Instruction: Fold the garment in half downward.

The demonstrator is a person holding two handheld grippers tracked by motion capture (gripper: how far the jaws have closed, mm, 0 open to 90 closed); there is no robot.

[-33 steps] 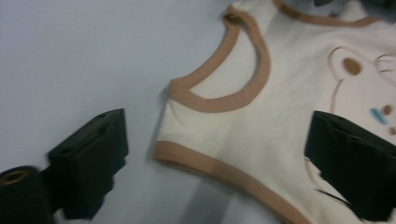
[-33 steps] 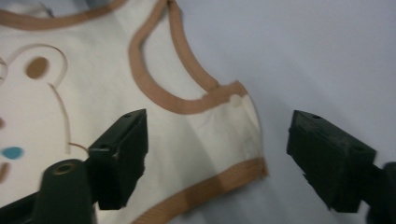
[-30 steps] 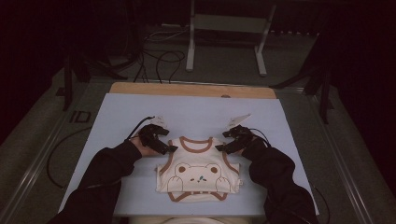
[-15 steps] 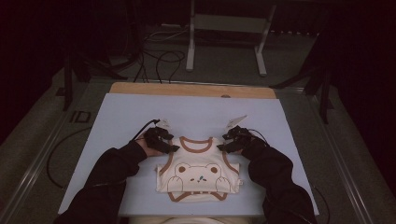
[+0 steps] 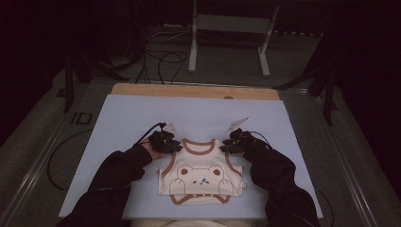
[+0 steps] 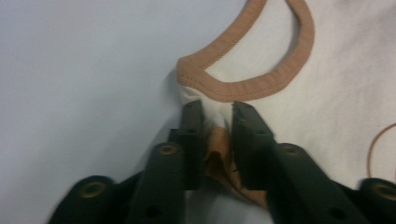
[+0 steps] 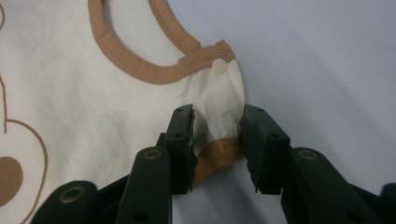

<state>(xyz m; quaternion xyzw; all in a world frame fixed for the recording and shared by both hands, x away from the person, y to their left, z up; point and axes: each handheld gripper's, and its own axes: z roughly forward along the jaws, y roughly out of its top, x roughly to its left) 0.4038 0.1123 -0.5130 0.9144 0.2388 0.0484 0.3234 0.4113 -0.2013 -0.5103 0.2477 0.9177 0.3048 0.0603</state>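
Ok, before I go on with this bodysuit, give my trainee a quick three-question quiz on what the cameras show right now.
1. True or false: the bodysuit lies flat on the table with its bear print facing up.
2. Which part of the bodysuit sits between the fingers of the left gripper? A) the bottom hem B) a shoulder beside the neckline C) the bear print
3. What small round thing sits on the brown trim just ahead of the right gripper?

Key:
1. True.
2. B. The cloth is bunched between them; the jaws have just been closing.
3. A snap button. This shoulder lies between the fingers too, the jaws closing.
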